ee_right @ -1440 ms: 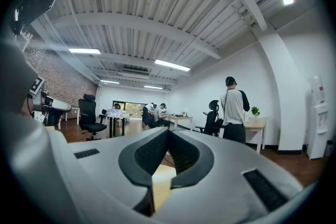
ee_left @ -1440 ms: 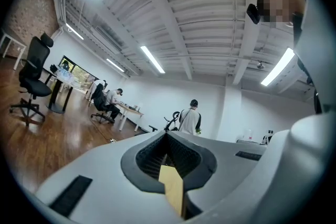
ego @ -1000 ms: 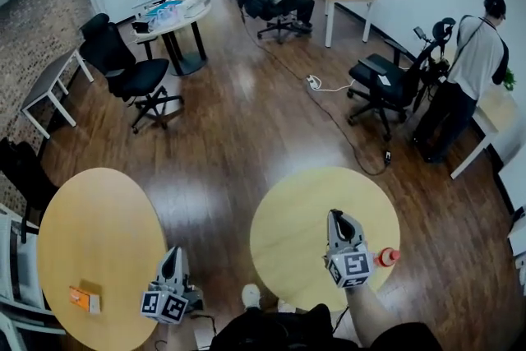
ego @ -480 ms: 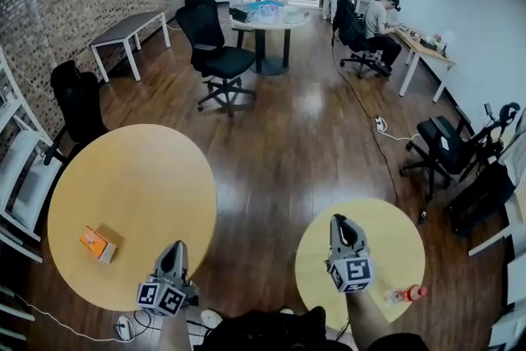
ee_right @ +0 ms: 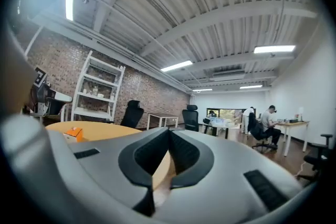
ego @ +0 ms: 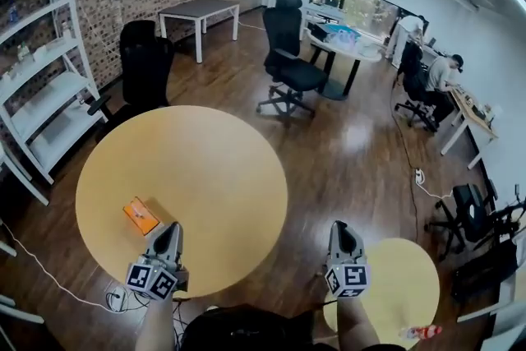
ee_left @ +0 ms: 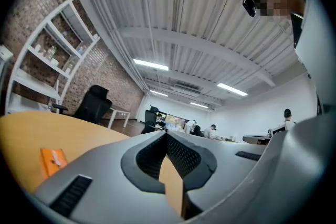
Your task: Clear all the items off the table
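Observation:
An orange box lies near the front left edge of the big round yellow table. It also shows in the left gripper view as the orange box, and far off in the right gripper view as the orange box. My left gripper hovers over the table's near edge, just right of the box, shut and empty. My right gripper hangs over the floor between the two tables, also shut and empty. A red-capped bottle lies on the small round table at the lower right.
Two black office chairs stand beyond the big table. A white shelf unit lines the brick wall at left. A cable and plug lie on the floor by the table's near edge. People sit at desks far right.
The view has swung left: the big table with the orange box now sits in front, and the small table with the bottle has slid to the lower right. Both grippers swung along, still shut.

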`<state>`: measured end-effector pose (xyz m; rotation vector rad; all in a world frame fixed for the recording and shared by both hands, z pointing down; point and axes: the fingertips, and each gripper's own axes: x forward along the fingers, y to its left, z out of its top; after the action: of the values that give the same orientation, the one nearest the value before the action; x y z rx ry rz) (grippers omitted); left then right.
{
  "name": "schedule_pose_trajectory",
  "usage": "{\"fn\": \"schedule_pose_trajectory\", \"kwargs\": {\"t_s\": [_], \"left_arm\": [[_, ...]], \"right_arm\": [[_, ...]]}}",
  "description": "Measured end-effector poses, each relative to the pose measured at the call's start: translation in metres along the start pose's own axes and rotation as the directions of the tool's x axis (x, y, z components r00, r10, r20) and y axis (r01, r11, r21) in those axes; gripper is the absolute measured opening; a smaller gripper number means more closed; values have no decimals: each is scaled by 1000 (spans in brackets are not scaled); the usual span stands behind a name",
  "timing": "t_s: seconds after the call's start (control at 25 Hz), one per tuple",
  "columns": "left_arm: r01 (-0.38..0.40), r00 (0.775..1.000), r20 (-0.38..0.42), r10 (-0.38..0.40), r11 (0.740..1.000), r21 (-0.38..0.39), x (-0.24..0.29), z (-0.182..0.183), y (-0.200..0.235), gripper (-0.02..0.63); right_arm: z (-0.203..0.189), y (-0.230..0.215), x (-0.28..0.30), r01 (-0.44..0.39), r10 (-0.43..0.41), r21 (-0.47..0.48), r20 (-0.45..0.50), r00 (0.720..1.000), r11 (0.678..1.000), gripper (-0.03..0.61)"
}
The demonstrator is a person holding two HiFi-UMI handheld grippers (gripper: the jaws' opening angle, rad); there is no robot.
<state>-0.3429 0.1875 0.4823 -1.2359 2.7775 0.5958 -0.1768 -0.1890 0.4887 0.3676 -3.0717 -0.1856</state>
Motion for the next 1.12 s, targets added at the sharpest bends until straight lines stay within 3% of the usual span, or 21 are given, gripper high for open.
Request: {"fn": "schedule_pose_trajectory", "kwargs": {"t_s": [0.12,0.24,0.36,0.44,0.6,0.72,0.88,1.04,1.12], "left_arm": [[-170,984,58,168,985,35,-59,35,67,-9],[-365,926,123,356,929,61,-127,66,117,-9],[-508,854,176,490,858,74,-194,91,140,-9],[-600,790,209,576,797,71,-239,100,146,-9],[-749,646,268,715,661,41,-317,107,142,-9],[-803,577,283,766,596,21,-343,105,134,-9],[-833,530,277,801,553,-4,-351,98,120,-9],[-856,497,251,830,516,-11,-360,87,114,-9],[-861,490,232,840,508,-21,-360,80,110,-9]], "right_arm": [[9,83,61,-170,170,-5,4,985,985,3],[19,171,112,-354,354,-8,18,935,935,3],[27,261,140,-518,518,4,26,855,855,3],[27,322,149,-619,618,6,23,786,786,5],[11,431,155,-768,767,3,-47,639,640,160],[-6,474,158,-816,814,30,-107,571,577,258],[-31,506,170,-844,835,74,-211,508,532,329],[-62,529,179,-835,822,123,-301,484,537,365],[-83,534,182,-827,804,140,-367,467,544,422]]}}
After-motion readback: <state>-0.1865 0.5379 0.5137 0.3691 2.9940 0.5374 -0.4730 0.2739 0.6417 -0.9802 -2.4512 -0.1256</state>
